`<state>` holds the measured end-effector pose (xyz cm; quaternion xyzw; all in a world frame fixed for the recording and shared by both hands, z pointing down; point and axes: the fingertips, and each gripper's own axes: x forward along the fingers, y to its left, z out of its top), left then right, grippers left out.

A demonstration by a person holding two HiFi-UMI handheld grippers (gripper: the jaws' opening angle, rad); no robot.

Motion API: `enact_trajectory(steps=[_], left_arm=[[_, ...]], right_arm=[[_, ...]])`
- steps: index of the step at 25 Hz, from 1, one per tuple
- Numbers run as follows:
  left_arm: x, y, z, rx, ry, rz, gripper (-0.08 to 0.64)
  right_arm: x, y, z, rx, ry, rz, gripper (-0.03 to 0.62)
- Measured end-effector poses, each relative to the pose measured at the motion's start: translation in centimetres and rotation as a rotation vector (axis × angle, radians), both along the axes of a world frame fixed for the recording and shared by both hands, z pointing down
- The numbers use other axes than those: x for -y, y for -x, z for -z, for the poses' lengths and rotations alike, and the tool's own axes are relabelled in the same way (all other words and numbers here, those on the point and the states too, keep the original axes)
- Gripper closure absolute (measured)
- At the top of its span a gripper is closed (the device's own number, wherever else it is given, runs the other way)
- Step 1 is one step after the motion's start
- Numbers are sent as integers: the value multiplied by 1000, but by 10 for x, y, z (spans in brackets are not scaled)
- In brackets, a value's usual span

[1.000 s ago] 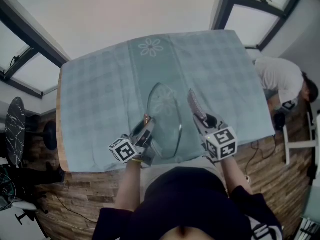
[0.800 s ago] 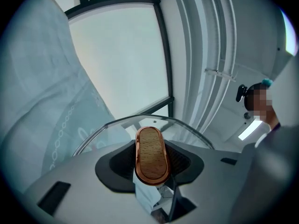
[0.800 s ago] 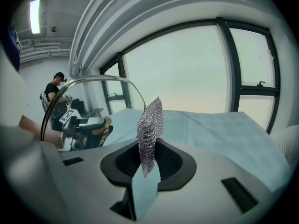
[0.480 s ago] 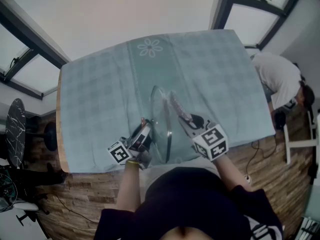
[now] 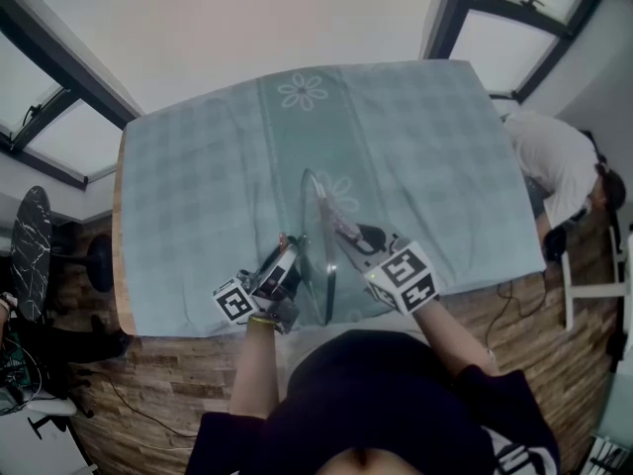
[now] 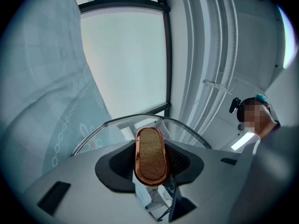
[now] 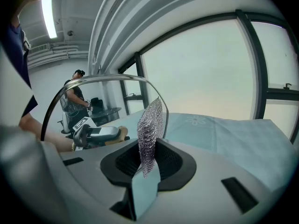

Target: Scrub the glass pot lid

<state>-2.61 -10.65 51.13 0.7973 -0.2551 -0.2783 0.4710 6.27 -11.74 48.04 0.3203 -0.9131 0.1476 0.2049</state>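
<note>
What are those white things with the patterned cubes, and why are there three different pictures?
There is no robot here. A person holds a pair of tongs in each hand, and each patterned cube is just part of the tongs.

The picture from above comes from a camera on the person's head. The other two come from small cameras that ride on the tongs and look along them.

A pale blue cloth covers the table. Over it, a glass lid is held up on its edge. The left tongs grip the lid's wooden knob. The right tongs pinch a metal mesh scrubber, right by the glass, for scrubbing the lid.
</note>
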Motion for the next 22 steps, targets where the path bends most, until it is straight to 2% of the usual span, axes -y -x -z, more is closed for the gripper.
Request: enact_trajectory(steps=[22], left_arm=[[0,8,-1,-43,14,21,393]], right_arm=[[-31,40,9,67,14,188,512]])
